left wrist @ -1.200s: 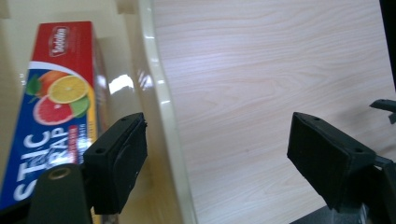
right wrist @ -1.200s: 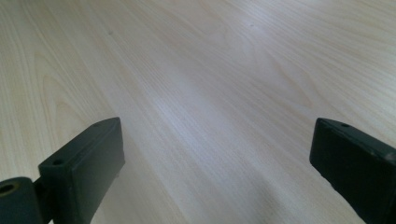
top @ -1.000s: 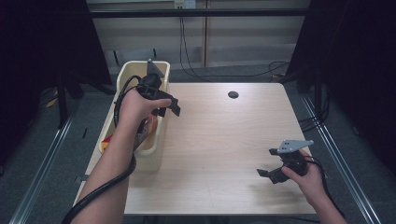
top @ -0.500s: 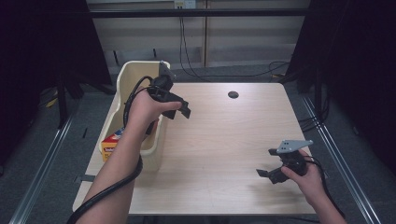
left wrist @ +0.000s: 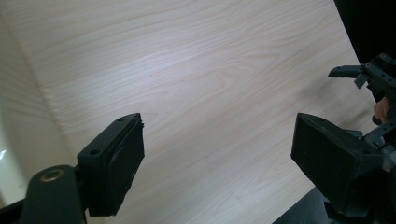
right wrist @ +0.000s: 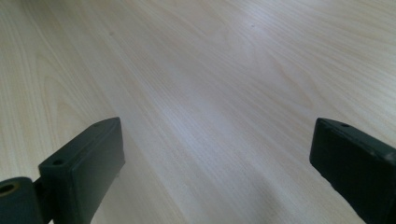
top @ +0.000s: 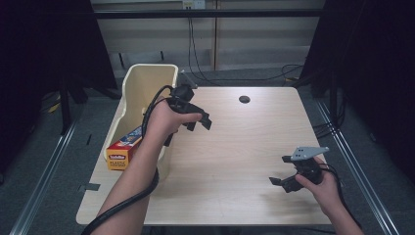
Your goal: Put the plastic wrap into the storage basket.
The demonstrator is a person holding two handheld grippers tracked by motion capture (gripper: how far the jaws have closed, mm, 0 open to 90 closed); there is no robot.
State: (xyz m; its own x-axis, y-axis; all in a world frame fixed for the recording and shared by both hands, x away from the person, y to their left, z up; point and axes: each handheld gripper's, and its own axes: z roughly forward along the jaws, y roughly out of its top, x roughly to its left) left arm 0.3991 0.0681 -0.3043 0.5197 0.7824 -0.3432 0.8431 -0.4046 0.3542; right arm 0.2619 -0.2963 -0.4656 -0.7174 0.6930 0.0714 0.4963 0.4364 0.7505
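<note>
Orange box (top: 123, 151) beside left tongs (top: 198, 122)

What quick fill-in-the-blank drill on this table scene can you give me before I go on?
1. The orange box lies inside the cream-coloured ____ at the table's left edge.
2. The left gripper has nothing between its fingers, so it is ____.
3. The right gripper hovers over the bare ____ tabletop.
4. The dark round spot sits near the table's ____ edge.

Missing words: bin; open; wooden; far
</note>
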